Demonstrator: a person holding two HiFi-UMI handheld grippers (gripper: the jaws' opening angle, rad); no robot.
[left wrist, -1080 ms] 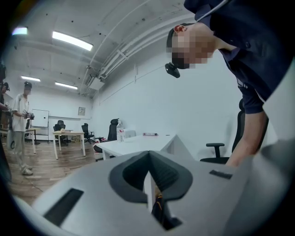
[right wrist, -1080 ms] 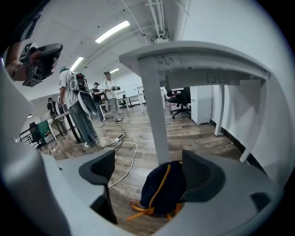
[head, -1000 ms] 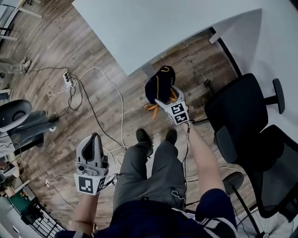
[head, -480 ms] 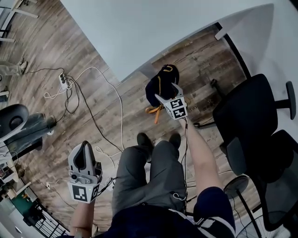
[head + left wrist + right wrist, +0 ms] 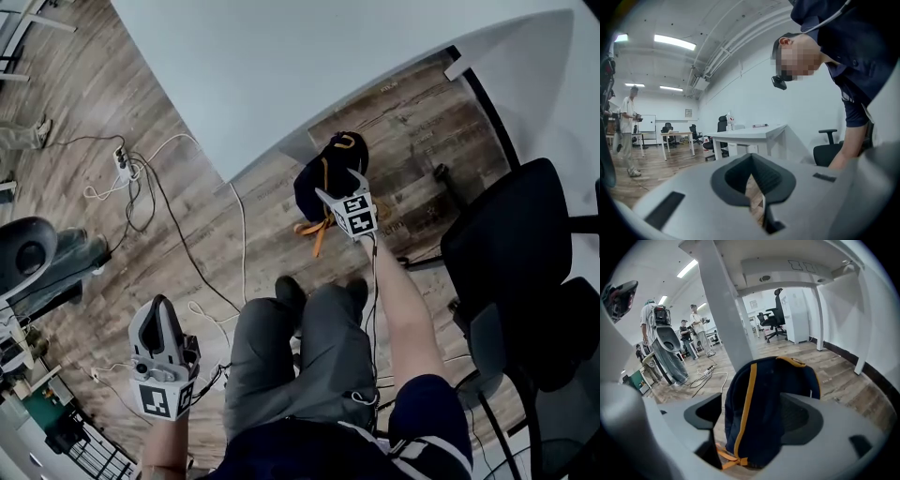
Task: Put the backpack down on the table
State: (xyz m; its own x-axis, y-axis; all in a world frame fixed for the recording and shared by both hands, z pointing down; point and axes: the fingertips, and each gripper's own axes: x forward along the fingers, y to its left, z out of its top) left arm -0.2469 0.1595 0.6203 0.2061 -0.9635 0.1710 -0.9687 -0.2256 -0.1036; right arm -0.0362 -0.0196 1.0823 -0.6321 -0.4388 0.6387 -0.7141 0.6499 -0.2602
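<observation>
Directly ahead of the standing person, a dark navy backpack (image 5: pixel 330 178) with orange trim stands upright on the wood floor (image 5: pixel 187 187). It sits beside the leg (image 5: pixel 724 310) of the white table (image 5: pixel 281 66), not on the tabletop. Its long axis runs floor to ceiling, with the top loop uppermost.

The right gripper (image 5: pixel 345 187) slants down at it from the person's side. Its jaws are apart and have just been closing, with the upper part of the backpack between them. A gap shows at one jaw, so it does not look clamped yet.

The left gripper (image 5: pixel 159 314) hangs well apart by the person's left leg, jaws together on nothing. The right hand is clearly the nearer one for the lift.
</observation>
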